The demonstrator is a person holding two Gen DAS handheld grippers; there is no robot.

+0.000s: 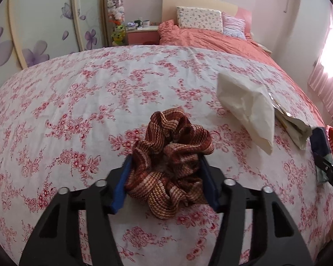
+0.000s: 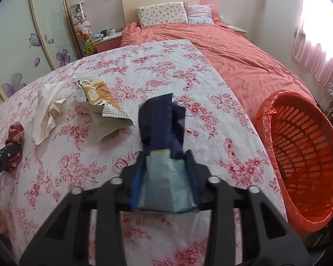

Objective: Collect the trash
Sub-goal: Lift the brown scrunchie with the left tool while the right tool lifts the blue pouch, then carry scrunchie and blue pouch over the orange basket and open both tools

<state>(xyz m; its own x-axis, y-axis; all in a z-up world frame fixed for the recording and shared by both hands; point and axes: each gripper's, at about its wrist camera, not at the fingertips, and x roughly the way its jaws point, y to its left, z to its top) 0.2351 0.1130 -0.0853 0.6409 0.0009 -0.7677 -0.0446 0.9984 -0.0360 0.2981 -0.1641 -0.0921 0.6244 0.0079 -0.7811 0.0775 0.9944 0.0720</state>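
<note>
Black claw (image 1: 164,181) arms, blue pads (image 1: 119,190), silver screws.

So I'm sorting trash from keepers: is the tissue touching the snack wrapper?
Touching. In the right wrist view the tissue meets the snack wrapper with no floral cloth visible between them.

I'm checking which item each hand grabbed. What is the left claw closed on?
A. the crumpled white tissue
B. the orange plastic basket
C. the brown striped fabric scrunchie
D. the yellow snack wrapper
C: in the left wrist view the left claw has its blue pads pressed on both sides of the brown striped fabric scrunchie, above the floral bedsheet.
</note>
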